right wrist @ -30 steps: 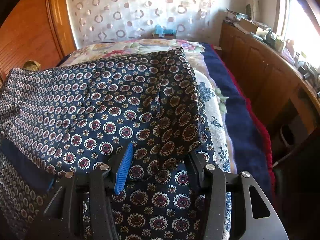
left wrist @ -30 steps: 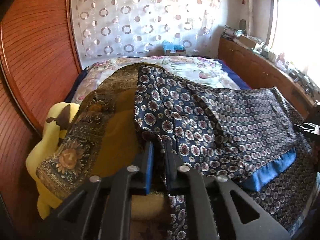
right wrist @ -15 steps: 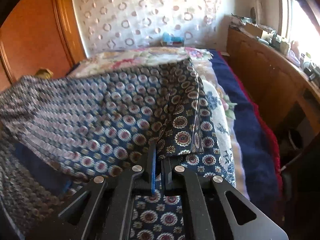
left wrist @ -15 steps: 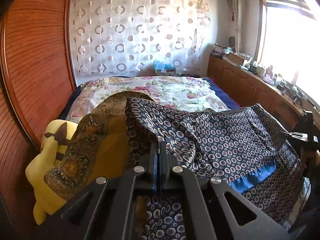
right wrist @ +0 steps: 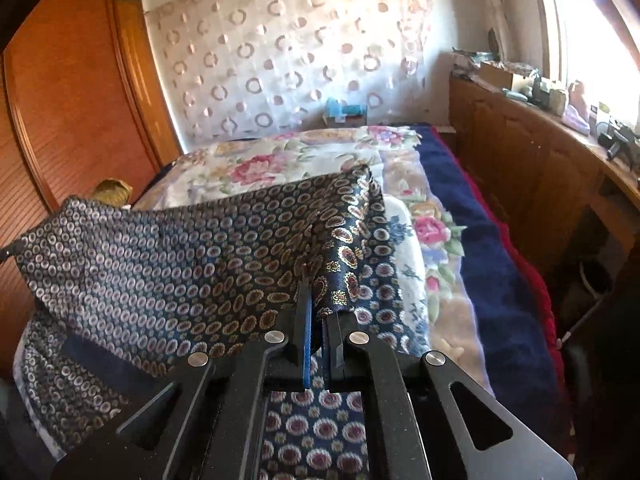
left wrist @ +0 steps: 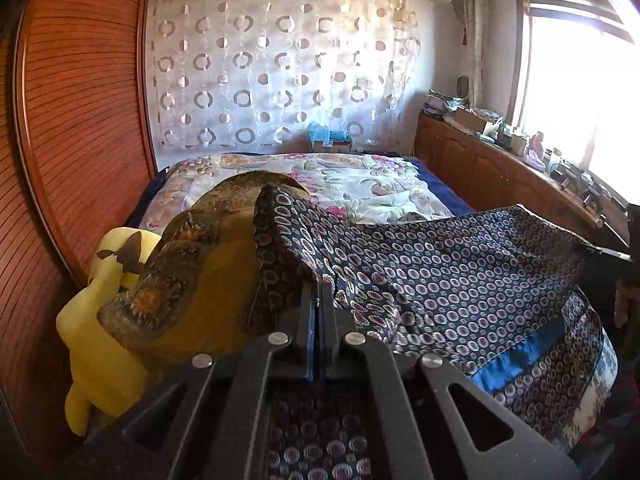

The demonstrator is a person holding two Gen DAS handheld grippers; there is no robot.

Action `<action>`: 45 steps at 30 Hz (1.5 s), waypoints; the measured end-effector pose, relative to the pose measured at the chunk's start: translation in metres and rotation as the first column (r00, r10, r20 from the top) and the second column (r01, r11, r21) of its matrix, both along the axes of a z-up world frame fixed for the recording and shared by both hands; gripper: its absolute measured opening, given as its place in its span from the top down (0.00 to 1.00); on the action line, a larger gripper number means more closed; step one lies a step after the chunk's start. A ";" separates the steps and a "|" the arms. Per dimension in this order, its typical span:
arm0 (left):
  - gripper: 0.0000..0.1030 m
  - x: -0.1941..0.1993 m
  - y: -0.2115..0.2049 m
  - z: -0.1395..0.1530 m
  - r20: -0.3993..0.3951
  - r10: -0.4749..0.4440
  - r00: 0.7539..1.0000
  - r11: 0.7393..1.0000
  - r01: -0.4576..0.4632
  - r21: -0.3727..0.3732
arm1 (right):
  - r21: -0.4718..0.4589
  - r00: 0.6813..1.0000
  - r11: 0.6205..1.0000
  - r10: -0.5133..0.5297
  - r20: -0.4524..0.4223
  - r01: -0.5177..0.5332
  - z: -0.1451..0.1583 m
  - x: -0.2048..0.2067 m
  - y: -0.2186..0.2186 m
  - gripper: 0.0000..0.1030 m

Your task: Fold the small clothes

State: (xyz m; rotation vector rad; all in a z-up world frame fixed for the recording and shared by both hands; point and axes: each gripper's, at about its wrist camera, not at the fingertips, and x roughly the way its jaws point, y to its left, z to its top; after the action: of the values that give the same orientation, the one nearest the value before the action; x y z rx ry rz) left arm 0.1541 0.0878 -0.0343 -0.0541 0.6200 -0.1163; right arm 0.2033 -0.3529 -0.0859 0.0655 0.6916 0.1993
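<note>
A navy garment with a circle-medallion print and a plain blue band (left wrist: 440, 276) hangs stretched between my two grippers above the near end of the bed. My left gripper (left wrist: 318, 292) is shut on its left edge. My right gripper (right wrist: 318, 312) is shut on its right edge; the cloth (right wrist: 180, 264) spreads away to the left in that view. The right gripper's black tip (left wrist: 628, 248) shows at the far right of the left wrist view, holding the other corner. The lower part of the garment drapes over the bed's near edge.
A brown-gold patterned cushion (left wrist: 192, 272) and a yellow plush toy (left wrist: 96, 320) lie left of the garment. The bed has a floral cover (left wrist: 360, 188) and a navy blanket (right wrist: 480, 264). A wooden wardrobe (left wrist: 60, 140) stands left, a wooden cabinet (right wrist: 540, 184) with clutter right.
Both grippers closed on the garment's edges, the right one from wide open, and lifted it off the bed. The cloth now hangs taut between them.
</note>
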 end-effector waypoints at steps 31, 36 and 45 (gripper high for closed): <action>1.00 -0.111 0.008 -0.074 -0.020 0.048 0.999 0.998 -0.049 -0.027 | -0.077 0.999 0.996 -0.044 0.016 0.046 -0.024 -0.057 -0.030 0.99; 1.00 -0.106 0.012 -0.081 -0.053 0.056 0.997 0.998 -0.057 -0.018 | -0.090 0.999 0.995 -0.047 -0.017 0.045 -0.035 -0.048 -0.024 0.98; 0.69 -0.108 0.017 -0.090 -0.101 0.056 0.993 0.998 -0.059 -0.024 | -0.155 0.998 0.985 -0.069 0.002 0.069 -0.035 -0.047 -0.014 0.56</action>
State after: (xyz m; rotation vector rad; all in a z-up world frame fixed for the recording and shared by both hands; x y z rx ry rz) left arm 0.0465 0.1046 -0.1241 -0.1039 0.7168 -0.0667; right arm 0.1563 -0.3670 -0.1211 -0.0595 0.7051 0.0785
